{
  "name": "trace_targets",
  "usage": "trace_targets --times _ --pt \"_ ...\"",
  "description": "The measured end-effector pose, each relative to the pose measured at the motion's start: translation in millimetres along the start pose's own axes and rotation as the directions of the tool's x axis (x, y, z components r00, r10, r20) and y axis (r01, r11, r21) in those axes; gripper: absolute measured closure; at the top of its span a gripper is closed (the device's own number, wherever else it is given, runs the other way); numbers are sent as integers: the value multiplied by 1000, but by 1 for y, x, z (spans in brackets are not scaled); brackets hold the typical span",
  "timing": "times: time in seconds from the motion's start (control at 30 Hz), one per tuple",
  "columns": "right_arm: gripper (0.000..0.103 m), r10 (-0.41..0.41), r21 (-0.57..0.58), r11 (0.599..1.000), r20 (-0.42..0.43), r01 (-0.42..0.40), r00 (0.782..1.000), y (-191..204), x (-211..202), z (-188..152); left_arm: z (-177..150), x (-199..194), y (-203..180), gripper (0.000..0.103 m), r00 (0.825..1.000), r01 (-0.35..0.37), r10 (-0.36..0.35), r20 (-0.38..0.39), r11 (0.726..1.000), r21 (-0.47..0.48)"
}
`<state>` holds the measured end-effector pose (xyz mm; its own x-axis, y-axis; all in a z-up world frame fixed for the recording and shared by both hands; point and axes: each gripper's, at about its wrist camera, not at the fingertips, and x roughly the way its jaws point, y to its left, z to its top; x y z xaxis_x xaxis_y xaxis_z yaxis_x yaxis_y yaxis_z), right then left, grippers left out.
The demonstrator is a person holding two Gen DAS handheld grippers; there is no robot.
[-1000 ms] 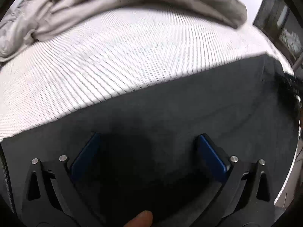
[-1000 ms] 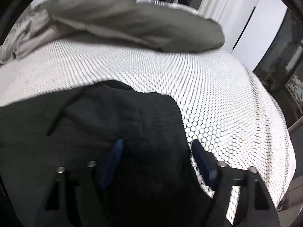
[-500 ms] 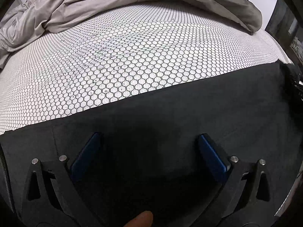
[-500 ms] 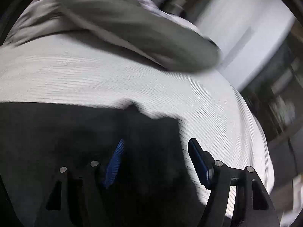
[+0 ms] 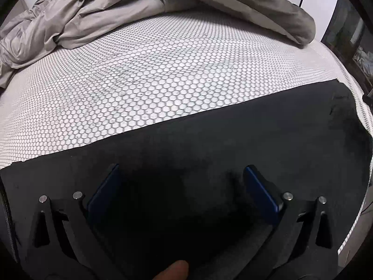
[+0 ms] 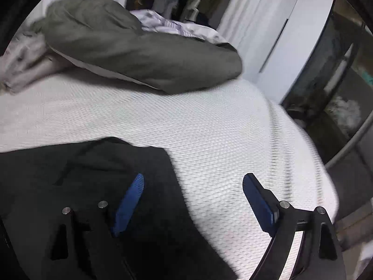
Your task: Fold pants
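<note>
Black pants (image 5: 233,144) lie flat along the near side of a bed with a white honeycomb-patterned cover (image 5: 163,74). My left gripper (image 5: 180,175) hovers over the dark cloth, jaws wide apart, blue pads (image 5: 258,191) touching nothing I can see. In the right wrist view the pants' end (image 6: 98,170) lies at the lower left. My right gripper (image 6: 193,182) is over that end's right edge, its jaws opening, with one blue pad over the cloth and the other over the bed cover (image 6: 209,121). Neither pad presses the fabric.
A grey duvet (image 5: 233,2) is bunched across the far side of the bed, with crumpled beige bedding (image 5: 58,23) at the far left. The bed's right edge (image 6: 326,186) drops off beside a white wardrobe (image 6: 291,35) and dark shelving (image 6: 345,93). A fingertip (image 5: 173,270) shows at the bottom.
My right gripper's jaws have spread much wider and it has shifted right, so one pad now stands over bare bed cover. The left gripper's view has barely changed.
</note>
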<state>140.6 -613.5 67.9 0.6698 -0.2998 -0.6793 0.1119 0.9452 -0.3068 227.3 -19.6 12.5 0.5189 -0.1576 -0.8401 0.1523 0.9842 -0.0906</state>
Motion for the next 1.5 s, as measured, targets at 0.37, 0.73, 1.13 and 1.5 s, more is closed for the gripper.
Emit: trace_targets --times 0.37,0.73,1.13,1.5 --pt "28 344 -274 886 -155 -375 926 195 42 21 -2 21 -11 1 997 38 -37 -74 999 13" --pt "26 17 -141 989 -179 -43 984 45 120 15 -7 22 -16 0 997 41 -38 -63 998 54" --pt "16 207 -74 974 -119 -216 971 74 8 -34 -38 -19 -90 1 980 199 -192 -53 965 172" --pt "43 152 -69 984 -145 -163 978 60 37 -70 -62 -18 -67 1 993 109 -103 -52 985 132"
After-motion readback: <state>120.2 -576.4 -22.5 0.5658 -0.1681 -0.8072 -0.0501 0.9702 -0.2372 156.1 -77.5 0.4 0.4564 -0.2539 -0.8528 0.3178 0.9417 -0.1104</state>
